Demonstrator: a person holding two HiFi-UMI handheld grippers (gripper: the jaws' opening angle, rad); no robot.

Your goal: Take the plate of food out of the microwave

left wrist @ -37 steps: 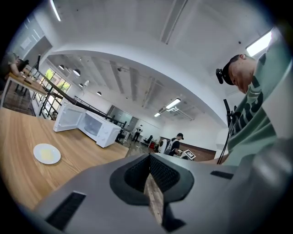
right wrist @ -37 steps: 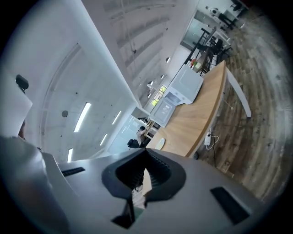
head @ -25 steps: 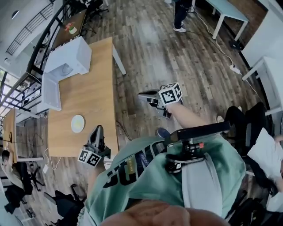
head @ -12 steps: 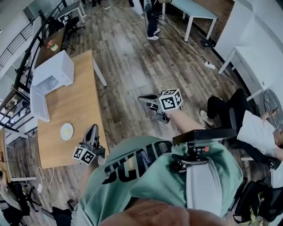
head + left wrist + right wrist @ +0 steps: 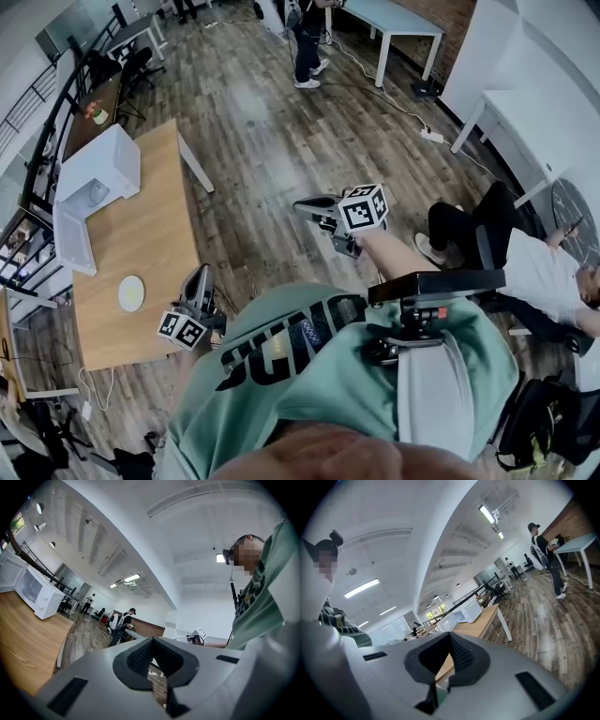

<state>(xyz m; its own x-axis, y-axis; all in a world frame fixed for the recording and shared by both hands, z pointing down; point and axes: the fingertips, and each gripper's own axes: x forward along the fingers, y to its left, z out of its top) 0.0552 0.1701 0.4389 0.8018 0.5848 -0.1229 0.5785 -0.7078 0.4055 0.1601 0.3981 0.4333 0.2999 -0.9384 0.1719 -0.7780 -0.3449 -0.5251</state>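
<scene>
The white microwave [image 5: 97, 167] stands at the far end of the wooden table [image 5: 150, 216], its door [image 5: 69, 238] swung open. A pale plate [image 5: 131, 292] lies on the tabletop near the front end, outside the microwave. My left gripper [image 5: 199, 277] hangs beside the table's near right edge, shut and empty. My right gripper [image 5: 300, 204] is out over the floor, well right of the table, also shut with nothing in it. The microwave [image 5: 33, 590] shows far left in the left gripper view, past the left gripper [image 5: 151, 641]. The right gripper [image 5: 449, 637] points toward the distant table [image 5: 485, 620].
A person [image 5: 305, 37] stands on the wood floor at the top of the head view. Another person [image 5: 525, 272] sits on a chair at the right. White tables [image 5: 394, 23] line the far side, and a power strip [image 5: 432, 136] lies on the floor.
The head view has swung right, so table, microwave and plate slid toward the left edge. The seated person came into view. Both grippers stayed shut, about where they were.
</scene>
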